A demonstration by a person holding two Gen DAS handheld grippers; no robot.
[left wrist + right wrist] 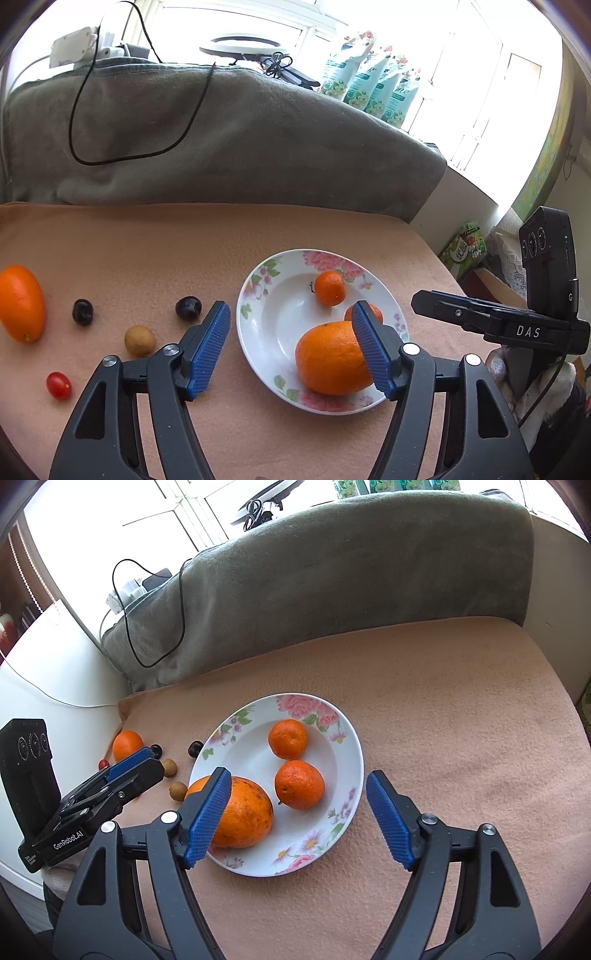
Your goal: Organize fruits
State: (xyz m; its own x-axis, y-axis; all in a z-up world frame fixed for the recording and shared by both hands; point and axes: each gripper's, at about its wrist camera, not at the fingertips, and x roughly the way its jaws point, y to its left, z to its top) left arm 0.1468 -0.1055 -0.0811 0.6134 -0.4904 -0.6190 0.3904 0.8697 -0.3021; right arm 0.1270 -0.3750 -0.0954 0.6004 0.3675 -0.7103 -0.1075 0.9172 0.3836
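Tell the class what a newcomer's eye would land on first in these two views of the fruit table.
The flowered plate in the middle of the peach cloth draws the eye first, with one large orange and two small mandarins in it. Next come both blue-padded grippers, left gripper and right gripper, open above the plate. Small fruits lie off the plate, near another orange.

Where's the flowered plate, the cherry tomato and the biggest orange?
flowered plate (pixel 347 738), right wrist view, bare rim.
cherry tomato (pixel 58 385), left wrist view, its middle.
biggest orange (pixel 328 358), left wrist view, its front face.
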